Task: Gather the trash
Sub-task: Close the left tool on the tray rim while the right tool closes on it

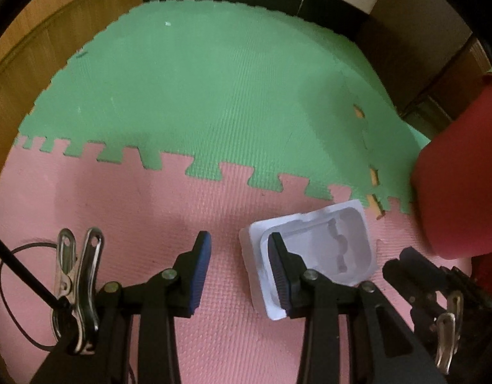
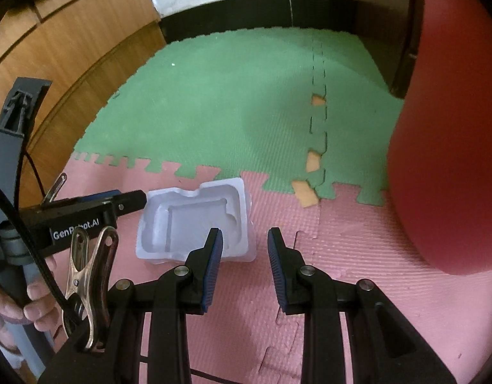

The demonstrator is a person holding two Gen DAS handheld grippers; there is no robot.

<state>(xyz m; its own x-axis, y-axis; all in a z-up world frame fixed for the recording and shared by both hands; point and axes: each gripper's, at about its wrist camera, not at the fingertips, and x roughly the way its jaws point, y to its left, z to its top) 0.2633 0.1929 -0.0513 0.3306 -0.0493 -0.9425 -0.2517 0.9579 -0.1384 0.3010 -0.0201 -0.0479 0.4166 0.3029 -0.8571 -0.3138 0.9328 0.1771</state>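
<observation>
Left gripper (image 1: 239, 249) part open, empty; white plastic tray (image 1: 313, 252) lies on pink mat (image 1: 118, 198) behind its right finger. Right gripper (image 2: 245, 243) likewise part open, empty, tray at its left finger. Only right wrist view shows the person's hand (image 2: 25, 304); red bin (image 2: 454, 147) stands far right.

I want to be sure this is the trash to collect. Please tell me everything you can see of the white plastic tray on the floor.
The white plastic tray is a thin moulded packaging insert, rectangular with rounded corners, a flat rim and a shaped hollow that faces up and looks empty. It lies flat on the pink foam mat, near the toothed seam with the green mat. The red bin stands apart to one side. Neither the left gripper nor the right gripper holds it; whether a finger touches it cannot be told.
</observation>
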